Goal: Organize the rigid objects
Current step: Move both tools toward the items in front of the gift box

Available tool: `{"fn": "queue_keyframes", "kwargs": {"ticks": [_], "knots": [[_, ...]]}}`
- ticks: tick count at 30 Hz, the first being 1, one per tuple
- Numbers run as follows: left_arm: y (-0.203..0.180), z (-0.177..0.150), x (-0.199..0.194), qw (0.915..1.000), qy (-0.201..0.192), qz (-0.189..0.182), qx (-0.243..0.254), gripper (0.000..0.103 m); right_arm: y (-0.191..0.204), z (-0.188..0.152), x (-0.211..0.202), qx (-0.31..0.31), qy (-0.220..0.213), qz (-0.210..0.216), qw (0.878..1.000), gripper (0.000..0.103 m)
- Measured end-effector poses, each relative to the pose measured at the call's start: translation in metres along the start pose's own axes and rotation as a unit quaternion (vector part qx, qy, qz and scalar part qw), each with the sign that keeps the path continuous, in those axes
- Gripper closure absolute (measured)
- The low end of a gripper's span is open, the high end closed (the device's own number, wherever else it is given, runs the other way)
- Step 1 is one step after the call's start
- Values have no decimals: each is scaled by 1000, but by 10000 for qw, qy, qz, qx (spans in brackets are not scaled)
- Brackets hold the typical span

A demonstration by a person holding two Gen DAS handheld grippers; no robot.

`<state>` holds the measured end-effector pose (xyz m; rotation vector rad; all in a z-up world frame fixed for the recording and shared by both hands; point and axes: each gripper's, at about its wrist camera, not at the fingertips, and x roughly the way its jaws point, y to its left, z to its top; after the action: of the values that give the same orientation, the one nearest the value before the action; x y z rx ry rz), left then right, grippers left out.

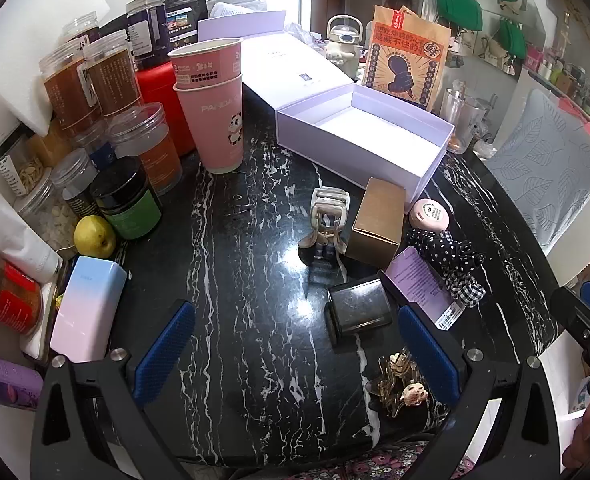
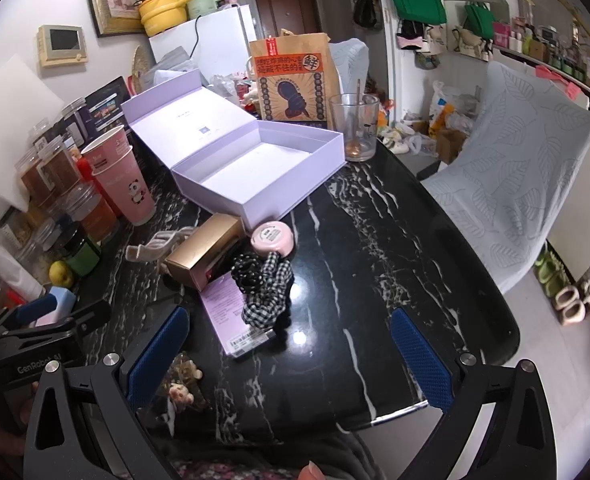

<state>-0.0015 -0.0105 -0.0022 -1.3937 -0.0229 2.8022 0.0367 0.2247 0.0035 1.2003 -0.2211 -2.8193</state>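
- Two grippers, left gripper (image 1: 297, 354) and right gripper (image 2: 291, 356), both released, holding nothing, above the counter (image 2: 375, 240).
- Loose items sit clustered beside the empty lavender box (image 1: 365, 136): gold carton (image 1: 377, 218), beige claw clip (image 1: 329, 216), pink tin (image 1: 429, 214), dark tin (image 1: 359, 308).
- Risk: crowding, so a pad likely knocks a neighbour.
- Risk: glossy counter, so the pink tin may skid.
- Risk: the scrunchies (image 2: 265, 284) overlap the purple card (image 2: 231, 316) and could snag.

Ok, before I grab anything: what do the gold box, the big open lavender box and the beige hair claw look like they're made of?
Gold box: looks like thin card with a metallic satin finish; folded flaps and creased edges show.
Lavender box: seemingly rigid matte paperboard, with thick straight walls and a hinged lid.
Hair claw: probably hard plastic, glossy and slightly translucent; material not certain.
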Motion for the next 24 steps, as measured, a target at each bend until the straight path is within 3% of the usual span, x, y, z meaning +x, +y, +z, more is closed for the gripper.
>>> {"fn": "queue_keyframes", "kwargs": {"ticks": [24], "knots": [[2, -3, -3, 10000, -25, 21, 5, 0, 3, -2, -1, -12, -10, 10, 10000, 0]]}}
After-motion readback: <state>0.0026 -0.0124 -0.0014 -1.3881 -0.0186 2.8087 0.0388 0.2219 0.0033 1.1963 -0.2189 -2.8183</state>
